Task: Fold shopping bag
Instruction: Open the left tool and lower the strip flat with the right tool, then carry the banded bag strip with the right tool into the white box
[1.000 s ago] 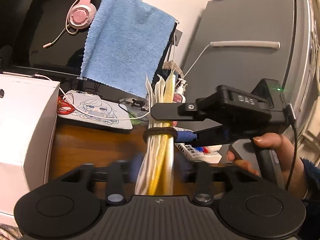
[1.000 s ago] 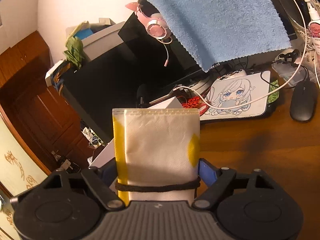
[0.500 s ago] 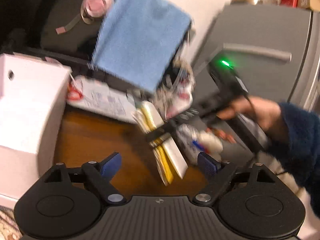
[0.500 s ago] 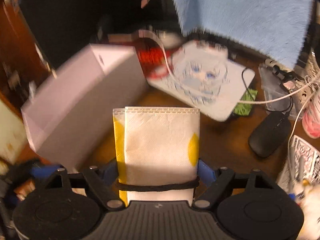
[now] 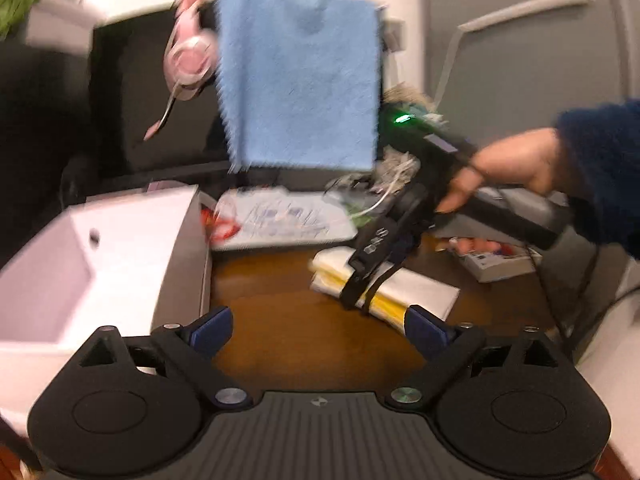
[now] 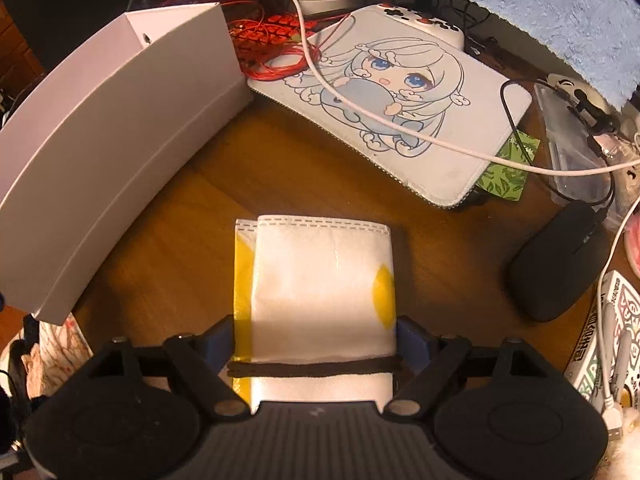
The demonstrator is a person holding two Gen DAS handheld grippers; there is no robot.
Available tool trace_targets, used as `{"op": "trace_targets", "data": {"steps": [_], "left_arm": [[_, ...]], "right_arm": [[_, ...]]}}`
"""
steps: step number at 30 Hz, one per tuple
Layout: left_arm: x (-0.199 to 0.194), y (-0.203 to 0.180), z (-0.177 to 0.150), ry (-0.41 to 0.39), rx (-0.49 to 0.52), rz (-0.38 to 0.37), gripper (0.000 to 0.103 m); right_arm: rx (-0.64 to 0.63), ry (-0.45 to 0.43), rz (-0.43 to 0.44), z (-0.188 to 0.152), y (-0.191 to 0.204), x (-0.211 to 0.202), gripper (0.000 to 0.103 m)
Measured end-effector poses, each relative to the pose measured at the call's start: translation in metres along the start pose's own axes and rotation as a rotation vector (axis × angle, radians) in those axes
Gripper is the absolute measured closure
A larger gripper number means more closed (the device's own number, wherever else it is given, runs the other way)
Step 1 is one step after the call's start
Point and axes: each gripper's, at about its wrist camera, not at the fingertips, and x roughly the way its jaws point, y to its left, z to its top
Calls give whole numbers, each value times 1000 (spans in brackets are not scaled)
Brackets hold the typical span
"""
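The folded white and yellow shopping bag (image 6: 320, 280), bound by a black elastic band (image 6: 314, 369), sits between the fingers of my right gripper (image 6: 316, 344), which is shut on its near end. In the left wrist view the bag (image 5: 416, 292) lies flat, low over the wooden desk (image 5: 304, 340); whether it touches the wood I cannot tell. A hand (image 5: 508, 168) holds the right gripper (image 5: 360, 284) there. My left gripper (image 5: 319, 330) is open, holds nothing, and is a short way back from the bag.
A white open box (image 6: 104, 152) stands to the left. Behind the bag lie a cartoon-printed mousepad (image 6: 400, 100), red and white cables (image 6: 280, 60) and a black mouse (image 6: 560, 264). A blue towel (image 5: 300, 92) hangs over the monitor beside a pink headset (image 5: 192, 64).
The left gripper let go of the upright bag, opened and drew back. The right gripper swung the bag down from upright to flat over the desk.
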Motion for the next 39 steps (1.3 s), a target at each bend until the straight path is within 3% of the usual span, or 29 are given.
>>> {"op": "trace_targets", "data": {"steps": [3,8,11,17,32,34,35,39], "left_arm": [[-9,-7,0,-45,80,-28,7],[-20,0,7,-81,-18,-49,7],[-32,13,15,-101,-89,-41,7],[-52,43,24,-139,-237,3,1],[-87,83,18,-106,-327,83,1],[-91,87,16,-106,-338,85,1],[-92,90,15,-104,-344,85,1],[-102,97,8,-121,-351,120,1]], "right_arm": [[11,-21,17,1,-3,-3,7],[21,-89,33,3,-6,-25,0],[-1,-118,20,-1,-4,-43,0],[-19,-37,1,-22,2,-35,0],[-22,31,-26,-26,5,3,0],[-22,22,-29,-24,4,3,6],[-23,22,-26,-23,3,3,15],[-27,14,-16,-22,0,-2,18]]}}
